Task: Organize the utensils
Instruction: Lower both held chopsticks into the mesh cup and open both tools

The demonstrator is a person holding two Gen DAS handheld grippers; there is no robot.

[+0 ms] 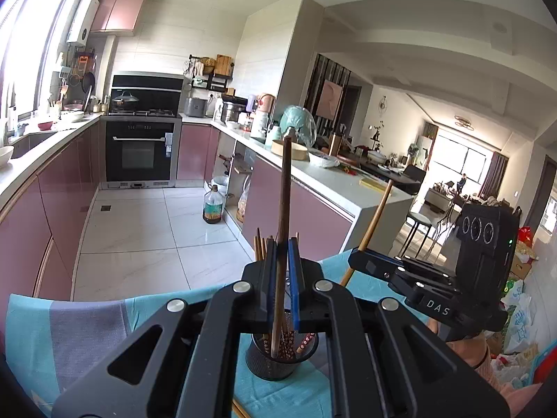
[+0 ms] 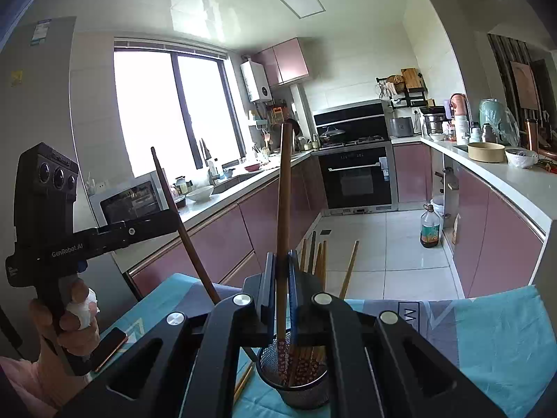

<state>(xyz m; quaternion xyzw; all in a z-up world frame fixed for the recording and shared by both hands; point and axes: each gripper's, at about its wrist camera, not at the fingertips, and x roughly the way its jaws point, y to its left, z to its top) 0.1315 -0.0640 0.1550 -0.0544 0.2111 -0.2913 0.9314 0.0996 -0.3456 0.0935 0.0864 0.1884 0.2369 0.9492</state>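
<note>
A black mesh holder [image 1: 264,365] [image 2: 303,397] with several chopsticks in it stands on a teal and grey cloth [image 1: 87,331]. My left gripper [image 1: 282,244] [image 2: 172,217] is shut on a dark brown chopstick [image 1: 285,188] [image 2: 174,202]. That chopstick stands nearly upright, and its lower end reaches down into the holder's mouth. My right gripper [image 2: 282,256] [image 1: 355,256] is shut on a lighter brown chopstick [image 2: 283,181] [image 1: 377,209], also held steeply just above the holder. Each gripper is held by a person's hand [image 2: 76,317].
A couple of loose chopsticks [image 2: 243,379] lie on the cloth beside the holder. A phone [image 2: 111,348] rests near the table's left edge. Beyond the table are the tiled floor, an oil bottle [image 1: 212,205], pink cabinets and a counter [image 1: 334,181] with crockery.
</note>
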